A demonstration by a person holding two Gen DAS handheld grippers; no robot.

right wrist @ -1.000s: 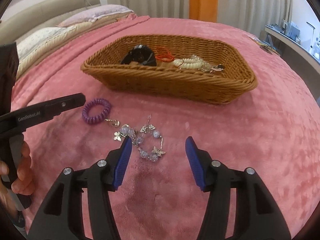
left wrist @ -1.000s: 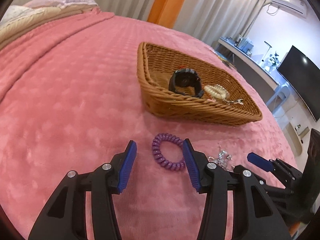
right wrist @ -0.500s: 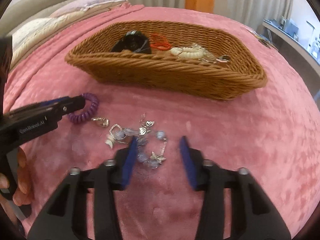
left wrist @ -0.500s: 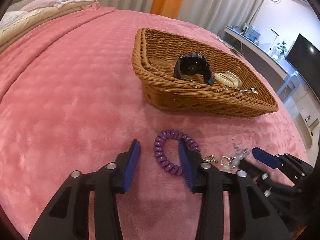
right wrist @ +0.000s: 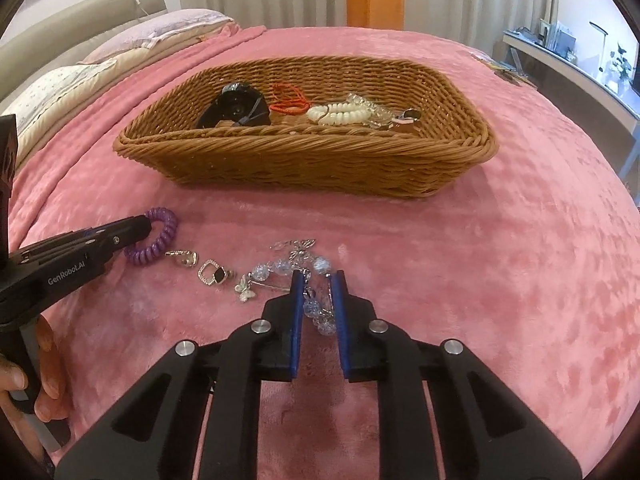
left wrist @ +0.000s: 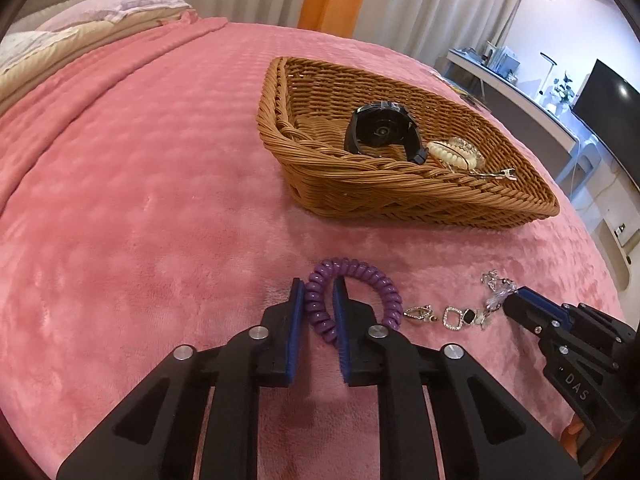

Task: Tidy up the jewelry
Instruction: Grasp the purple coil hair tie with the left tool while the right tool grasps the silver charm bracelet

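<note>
Left claw (left wrist: 317, 312): blue pads closed on the near arc of the purple coil bracelet (left wrist: 352, 296); the pinched section is partly hidden between the pads, the free loop lying flat on the pink bedspread (left wrist: 140, 220) ahead and to the claw's right. Right claw (right wrist: 318, 300): pads narrowed around the beaded charm bracelet (right wrist: 296, 268) — firm contact cannot be confirmed; its strand runs ahead-left from the pads. Two small pendants (right wrist: 200, 266) lie between the claws, detail indistinct. Wicker basket (right wrist: 304, 160) stands well ahead; its contents — black watch (left wrist: 380, 132), white coil (right wrist: 340, 114) — partly screened by the rim.
</note>
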